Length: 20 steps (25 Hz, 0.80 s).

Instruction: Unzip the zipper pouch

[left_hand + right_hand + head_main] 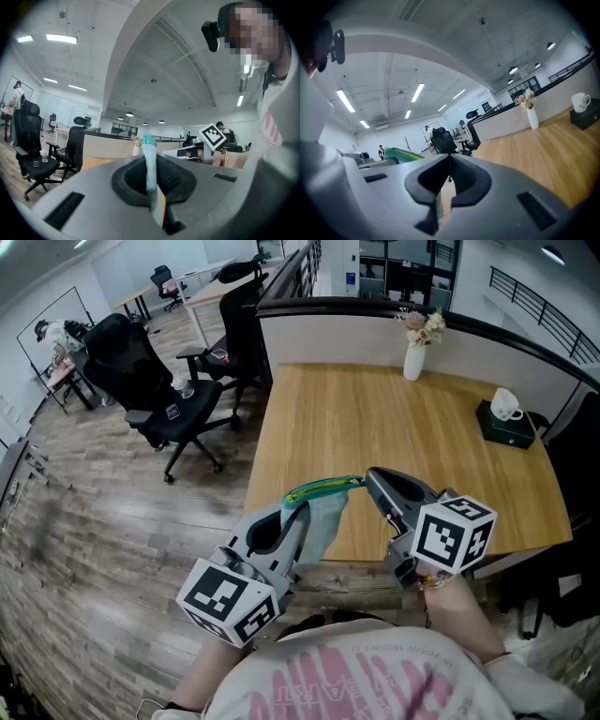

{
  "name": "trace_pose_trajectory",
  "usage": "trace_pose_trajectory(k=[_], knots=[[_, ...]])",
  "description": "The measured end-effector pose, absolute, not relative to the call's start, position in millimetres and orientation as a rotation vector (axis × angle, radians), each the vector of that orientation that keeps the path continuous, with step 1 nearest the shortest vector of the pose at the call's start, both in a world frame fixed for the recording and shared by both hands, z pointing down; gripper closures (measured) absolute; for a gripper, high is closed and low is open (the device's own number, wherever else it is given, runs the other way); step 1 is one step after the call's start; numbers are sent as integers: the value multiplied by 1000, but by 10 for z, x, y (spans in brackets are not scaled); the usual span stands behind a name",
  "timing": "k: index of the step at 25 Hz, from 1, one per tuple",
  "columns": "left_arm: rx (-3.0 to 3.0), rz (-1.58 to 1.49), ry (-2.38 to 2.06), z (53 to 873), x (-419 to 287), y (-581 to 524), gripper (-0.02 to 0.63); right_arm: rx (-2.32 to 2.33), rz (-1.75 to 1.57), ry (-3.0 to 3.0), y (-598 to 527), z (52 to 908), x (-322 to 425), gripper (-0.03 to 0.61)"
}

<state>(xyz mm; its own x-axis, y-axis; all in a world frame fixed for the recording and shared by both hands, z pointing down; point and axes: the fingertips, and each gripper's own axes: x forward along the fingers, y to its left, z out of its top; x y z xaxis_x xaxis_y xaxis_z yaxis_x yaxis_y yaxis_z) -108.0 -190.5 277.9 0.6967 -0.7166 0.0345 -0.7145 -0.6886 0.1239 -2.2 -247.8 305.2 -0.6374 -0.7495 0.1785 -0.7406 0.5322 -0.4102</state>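
The zipper pouch [323, 512] is light teal with a green and yellow zipper edge, held in the air over the near edge of the wooden table [394, 418]. My left gripper [296, 514] is shut on its left end; teal fabric [149, 145] sticks up between the closed jaws of my left gripper [151, 164]. My right gripper [367, 480] meets the right end of the zipper edge and is shut there on the small dark zipper pull. In the right gripper view the jaws of my right gripper [449, 159] are closed and the pouch [404, 154] stretches off to the left.
A white vase with flowers [414, 357] stands at the table's far edge by the partition. At the far right a white mug [505, 404] sits on a dark box [508, 427]. Black office chairs [155, 390] stand on the wood floor to the left.
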Motion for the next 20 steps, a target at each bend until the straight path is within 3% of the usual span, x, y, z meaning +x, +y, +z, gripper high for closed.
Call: trace_pose_trajectory(k=[20], knots=[[2674,-13,-1258,2869,-798,-1921,607,-1232,-818,2731,-2621,3229,400,565]])
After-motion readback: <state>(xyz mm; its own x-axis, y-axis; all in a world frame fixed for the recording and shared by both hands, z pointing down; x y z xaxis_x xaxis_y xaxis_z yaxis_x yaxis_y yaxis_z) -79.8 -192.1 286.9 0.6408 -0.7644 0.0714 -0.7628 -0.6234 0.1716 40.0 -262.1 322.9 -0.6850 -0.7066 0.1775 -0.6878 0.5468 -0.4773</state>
